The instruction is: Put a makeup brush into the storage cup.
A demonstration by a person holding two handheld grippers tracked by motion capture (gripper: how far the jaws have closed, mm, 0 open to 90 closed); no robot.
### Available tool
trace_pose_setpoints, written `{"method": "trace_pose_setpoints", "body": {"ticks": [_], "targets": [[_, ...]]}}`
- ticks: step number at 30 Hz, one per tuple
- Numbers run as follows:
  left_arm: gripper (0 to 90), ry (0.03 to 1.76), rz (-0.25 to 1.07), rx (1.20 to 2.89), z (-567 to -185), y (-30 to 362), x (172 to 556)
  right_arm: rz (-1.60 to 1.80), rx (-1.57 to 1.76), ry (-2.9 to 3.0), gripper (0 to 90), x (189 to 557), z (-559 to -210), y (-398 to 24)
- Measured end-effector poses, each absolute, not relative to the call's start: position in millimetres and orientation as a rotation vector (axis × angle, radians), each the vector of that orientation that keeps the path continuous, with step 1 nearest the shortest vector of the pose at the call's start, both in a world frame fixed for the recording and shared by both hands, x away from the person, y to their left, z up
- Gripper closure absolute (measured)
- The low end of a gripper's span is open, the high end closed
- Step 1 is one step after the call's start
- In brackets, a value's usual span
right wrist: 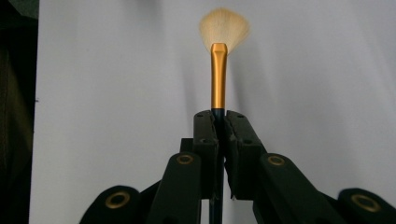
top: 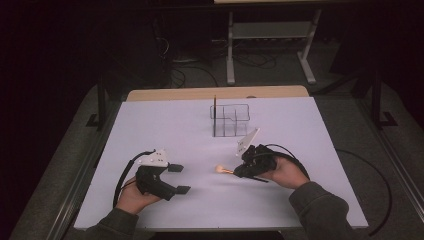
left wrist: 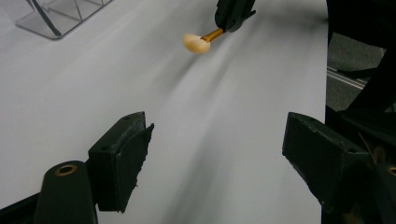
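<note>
right gripper (right wrist: pixel 218 123) clamps makeup brush (right wrist: pixel 218 70) by its handle; left gripper (left wrist: pixel 212 154) gapes empty — white table (top: pixel 165 120) beneath.

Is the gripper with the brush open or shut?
Shut. The right gripper has its jaws pressed together on the brush handle.

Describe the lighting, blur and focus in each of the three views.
High view: table brightly lit, room behind nearly black, slightly soft. Left gripper view: streaked blur across the table, brush tip smeared, near fingers dark but fairly sharp. Right gripper view: sharpest; gold ferrule crisp, bristles slightly soft, right gripper dark and underlit.
</note>
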State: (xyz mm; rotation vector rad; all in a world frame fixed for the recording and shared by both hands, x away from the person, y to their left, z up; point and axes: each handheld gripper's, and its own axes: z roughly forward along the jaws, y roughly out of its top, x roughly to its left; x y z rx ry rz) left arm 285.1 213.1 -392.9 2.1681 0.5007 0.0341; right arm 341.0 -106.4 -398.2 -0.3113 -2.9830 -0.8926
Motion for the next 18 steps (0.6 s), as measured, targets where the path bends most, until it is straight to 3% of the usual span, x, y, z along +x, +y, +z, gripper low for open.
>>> {"method": "trace_pose_setpoints", "body": {"ticks": [18], "targets": [[23.4, 0.455, 0.016, 2.188, -381.7, 193.9, 290.8, -1.013, -0.306, -2.961, 82.9, 330.5, -380.2, -116.2]]}}
